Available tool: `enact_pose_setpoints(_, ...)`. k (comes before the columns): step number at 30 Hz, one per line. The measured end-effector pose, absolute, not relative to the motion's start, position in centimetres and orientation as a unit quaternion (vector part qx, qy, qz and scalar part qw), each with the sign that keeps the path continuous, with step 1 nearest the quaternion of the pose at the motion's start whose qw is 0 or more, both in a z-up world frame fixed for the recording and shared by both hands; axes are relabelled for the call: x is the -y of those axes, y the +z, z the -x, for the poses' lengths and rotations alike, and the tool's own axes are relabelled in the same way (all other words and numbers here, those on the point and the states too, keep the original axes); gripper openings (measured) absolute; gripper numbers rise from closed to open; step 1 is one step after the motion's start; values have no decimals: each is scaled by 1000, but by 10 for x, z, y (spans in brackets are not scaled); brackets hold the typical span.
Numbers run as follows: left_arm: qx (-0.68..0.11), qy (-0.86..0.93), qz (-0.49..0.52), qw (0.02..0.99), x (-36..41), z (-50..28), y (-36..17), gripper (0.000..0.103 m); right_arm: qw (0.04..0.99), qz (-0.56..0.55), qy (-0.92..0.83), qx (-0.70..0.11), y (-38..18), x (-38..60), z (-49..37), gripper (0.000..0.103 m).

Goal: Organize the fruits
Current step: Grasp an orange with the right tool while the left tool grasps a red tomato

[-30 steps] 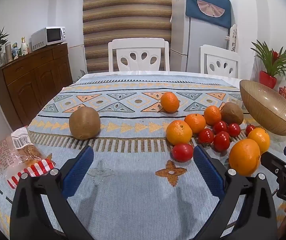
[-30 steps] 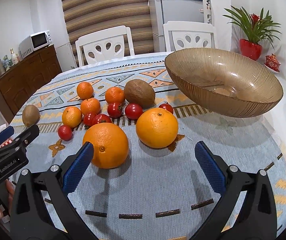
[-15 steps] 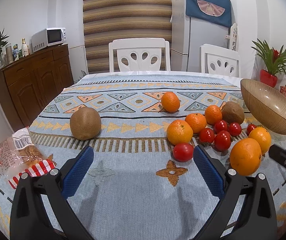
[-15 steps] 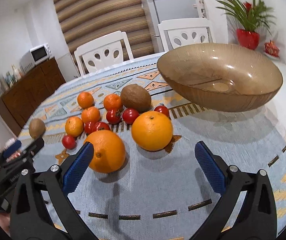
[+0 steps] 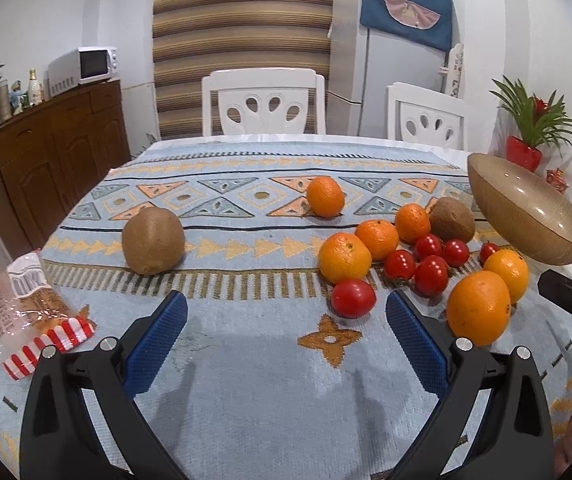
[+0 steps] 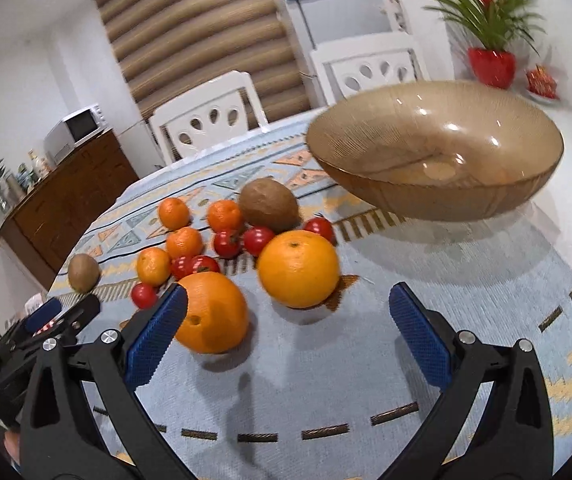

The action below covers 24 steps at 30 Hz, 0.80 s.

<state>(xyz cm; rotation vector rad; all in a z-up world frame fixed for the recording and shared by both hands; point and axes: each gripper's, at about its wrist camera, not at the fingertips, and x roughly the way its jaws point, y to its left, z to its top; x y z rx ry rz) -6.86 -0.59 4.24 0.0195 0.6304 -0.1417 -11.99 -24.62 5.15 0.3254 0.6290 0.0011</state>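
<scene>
Right wrist view showed two oranges just ahead of the right gripper (image 6: 286, 316): one orange (image 6: 212, 312) partly behind its left pad (image 6: 154, 336), whether touching could not be told, the other orange (image 6: 297, 268) ahead between the jaws. Beyond them lay tomatoes (image 6: 228, 243), mandarins (image 6: 184, 242) and a kiwi (image 6: 268, 205), with a second kiwi (image 6: 83, 272) well off to the left. An amber bowl (image 6: 437, 196) stood ahead and to the right, empty as far as could be seen.

Everything rested on a table under a pale blue patterned cloth (image 6: 325, 380). White chairs (image 5: 264, 104), striped blinds (image 5: 242, 40), a covered fridge (image 5: 401, 60), a wooden sideboard (image 5: 54, 156) with a microwave (image 5: 86, 66) and a potted plant (image 6: 489, 24) filled the room behind.

This view was motion-blurred. The bowl's base was hard to make out.

In the left wrist view a snack bag (image 5: 26, 312) lay left of the left gripper (image 5: 286, 326), a tomato (image 5: 352, 298) ahead of its right pad (image 5: 415, 344). Both grippers were spread wide and held nothing.
</scene>
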Motion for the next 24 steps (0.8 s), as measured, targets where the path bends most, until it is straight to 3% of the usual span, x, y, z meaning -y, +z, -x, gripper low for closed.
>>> enact_pose_setpoints(13,-342,-141,17,929,12,64,39,97,920,-174,-15,-351,42,266,102,90)
enact_pose_setpoints(17,-365,-151,51,917,3,55,33,88,914,-160,-20,-372,44,262,84,77)
enact_pose_setpoints(24,-369,-167,49,913,7,54,32,84,903,-162,-14,-399,34,261,61,76)
